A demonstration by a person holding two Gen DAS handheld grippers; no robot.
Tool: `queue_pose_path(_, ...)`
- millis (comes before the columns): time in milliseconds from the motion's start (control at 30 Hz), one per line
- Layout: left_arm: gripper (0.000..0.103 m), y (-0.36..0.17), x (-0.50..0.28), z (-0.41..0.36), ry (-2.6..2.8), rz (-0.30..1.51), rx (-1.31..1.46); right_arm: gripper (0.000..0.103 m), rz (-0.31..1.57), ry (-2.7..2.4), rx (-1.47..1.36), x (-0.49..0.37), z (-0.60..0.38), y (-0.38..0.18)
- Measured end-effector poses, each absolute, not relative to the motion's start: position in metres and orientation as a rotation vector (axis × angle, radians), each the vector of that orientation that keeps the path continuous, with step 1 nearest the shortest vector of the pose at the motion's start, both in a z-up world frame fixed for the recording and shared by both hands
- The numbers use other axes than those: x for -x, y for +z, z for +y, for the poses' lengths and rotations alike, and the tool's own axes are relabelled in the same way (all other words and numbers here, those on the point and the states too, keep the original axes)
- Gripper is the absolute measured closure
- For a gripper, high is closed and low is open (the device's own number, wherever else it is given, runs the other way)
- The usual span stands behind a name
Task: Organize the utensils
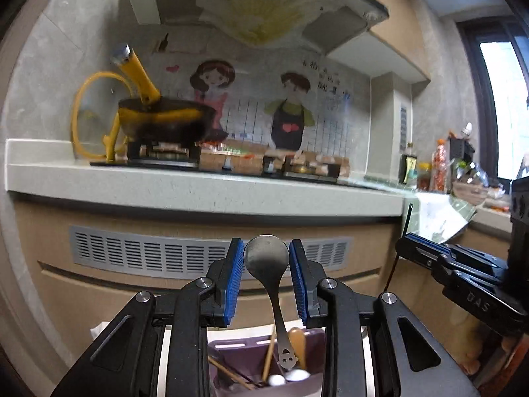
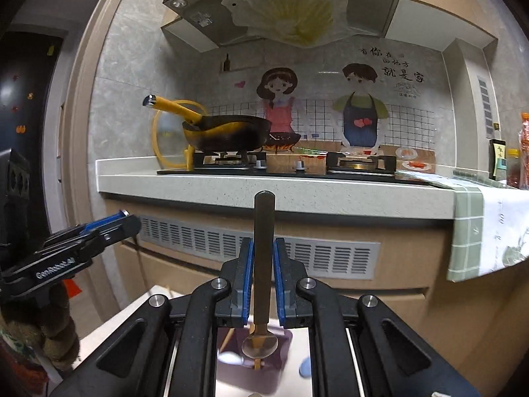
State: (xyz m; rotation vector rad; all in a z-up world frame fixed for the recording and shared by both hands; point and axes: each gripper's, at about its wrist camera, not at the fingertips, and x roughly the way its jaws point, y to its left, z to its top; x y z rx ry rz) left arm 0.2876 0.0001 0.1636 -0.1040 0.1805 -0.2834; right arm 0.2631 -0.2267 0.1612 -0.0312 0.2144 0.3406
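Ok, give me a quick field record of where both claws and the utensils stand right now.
left claw: open, blue pads either side of the metal spoon, not touching it
metal spoon: bowl up, handle end down in the purple holder
right claw: narrow gap around the brown-handled spoon; contact unclear
brown-handled spoon: handle up, bowl down over the holder
holder contents: chopsticks, wooden spoon, white pieces
background: yellow-handled pan on the stove

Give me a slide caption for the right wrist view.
Right tool lowers a spoon bowl-down toward the purple holder.
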Motion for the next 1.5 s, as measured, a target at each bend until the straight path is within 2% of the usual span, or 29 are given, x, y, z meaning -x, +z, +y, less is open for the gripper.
queue_pose_path(233, 0.074, 0.100, -0.349, -0.001, -0.303, 0.333, 0.172, 0.093, 0.328, 0.325, 0.052, -0.317, -0.212, 0.115)
queue_pose_path(400, 0.071, 0.049, -0.369, -0.003, -0.379, 0.479, 0.204, 0.091, 0.546, 0.380, 0.027, -0.347, -0.213, 0.059)
queue_pose_path(433, 0.068, 0.044, -0.368, -0.002, -0.371, 0.497, 0.207, 0.091, 0.583, 0.393, 0.020, -0.350, -0.213, 0.050)
queue_pose_path(533, 0.059, 0.035, -0.347, 0.002, -0.344, 0.500, 0.211, 0.091, 0.638, 0.367, 0.001, -0.346, -0.218, 0.032)
queue_pose_path(800, 0.058, 0.028, -0.235, -0.002, -0.143, 0.461, 0.094, 0.089, 0.603, 0.328, -0.034, -0.265, -0.228, 0.030)
queue_pose_path(867, 0.058, 0.023, -0.208, -0.004, -0.117, 0.459, 0.073, 0.084, 0.583, 0.340, -0.019, -0.241, -0.225, 0.031)
queue_pose_path(900, 0.058, 0.020, -0.193, -0.005, -0.094, 0.471, 0.066, 0.077, 0.576, 0.326, 0.000, -0.226, -0.223, 0.031)
queue_pose_path(933, 0.058, 0.018, -0.184, -0.005, -0.073, 0.485, 0.066, 0.073, 0.571, 0.313, 0.017, -0.215, -0.221, 0.033)
queue_pose_path(1200, 0.058, 0.023, -0.121, -0.005, 0.008, 0.517, 0.066, 0.073, 0.563, 0.306, 0.033, -0.141, -0.210, 0.037)
queue_pose_path(1500, 0.058, 0.029, -0.111, -0.010, -0.017, 0.533, 0.063, 0.073, 0.556, 0.295, 0.045, -0.121, -0.212, 0.037)
